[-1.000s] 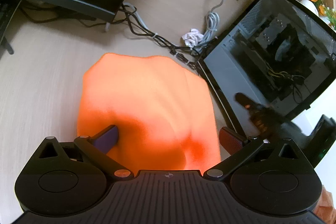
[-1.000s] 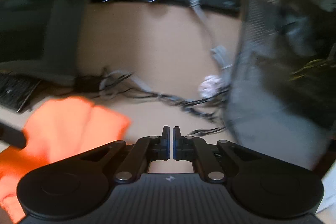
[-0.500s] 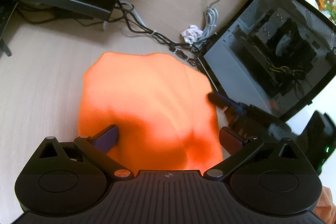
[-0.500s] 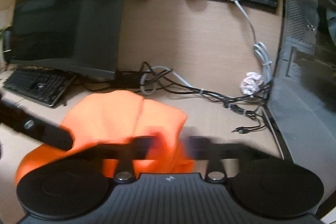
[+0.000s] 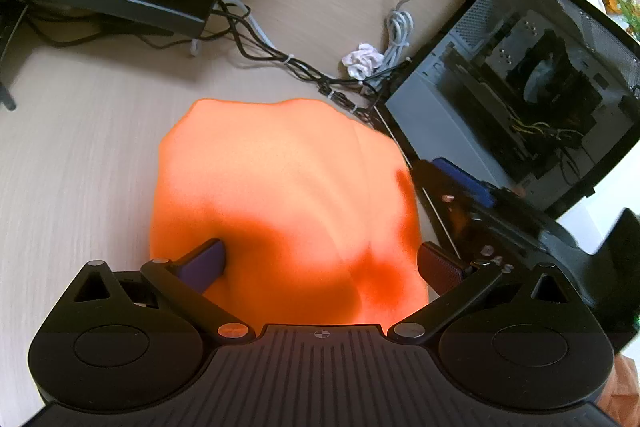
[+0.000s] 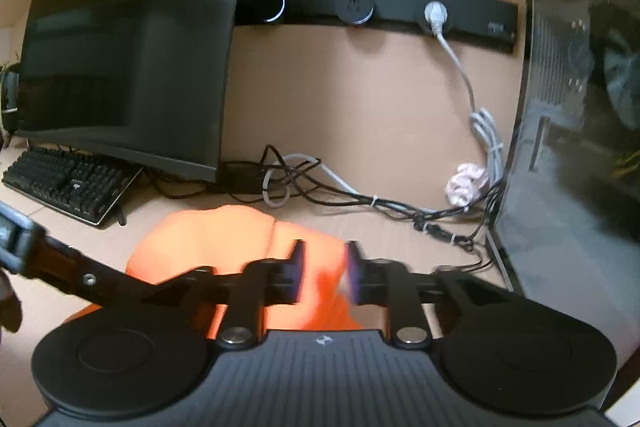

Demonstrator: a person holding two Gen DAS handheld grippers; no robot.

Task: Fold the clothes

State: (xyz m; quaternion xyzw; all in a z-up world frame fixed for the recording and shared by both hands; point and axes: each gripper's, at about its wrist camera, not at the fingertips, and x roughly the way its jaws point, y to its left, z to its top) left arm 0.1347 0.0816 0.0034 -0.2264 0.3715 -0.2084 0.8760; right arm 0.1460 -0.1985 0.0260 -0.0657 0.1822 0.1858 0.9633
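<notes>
An orange garment lies folded in a rough square on the pale wooden desk; it also shows in the right wrist view. My left gripper is open wide, with its fingers on either side of the garment's near edge. My right gripper is partly open at the garment's right edge, with orange cloth showing between its fingers; its picture is blurred. The right gripper's tip also shows in the left wrist view, beside the garment's right edge.
A black monitor and keyboard stand at the back left. A glass-sided computer case stands close on the right. Tangled cables and a crumpled tissue lie behind the garment. A power strip runs along the wall.
My right gripper has swung left and down to the garment's right edge and has opened from shut. My left gripper has stayed open over the garment's near edge.
</notes>
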